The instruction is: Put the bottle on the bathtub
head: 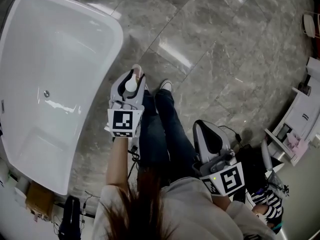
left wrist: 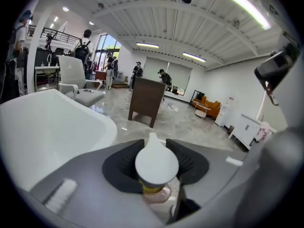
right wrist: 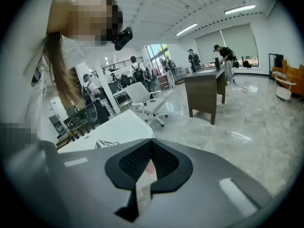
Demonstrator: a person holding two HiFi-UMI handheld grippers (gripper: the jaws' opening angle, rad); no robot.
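So the bottle (head: 131, 84) isn't on the bathtub (head: 118, 40) yet. It's sitting in the left gripper (head: 132, 79), out past the bathtub's long outer rim and over the grey marble floor (head: 215, 49), not touching the bathtub at all. In the left gripper view the two dark pads are clamped on it from both sides, right below its white cap. The cap sticks up above the jaws, and a bit of yellow band and pinkish body shows underneath. The bathtub's white edge fills the left of that view, close by.

The right gripper (head: 201, 124) is farther from the bathtub, on the far side of the person's jeans (head: 167, 129). Its own view shows the pads pinched together at the tips with nothing held between them.
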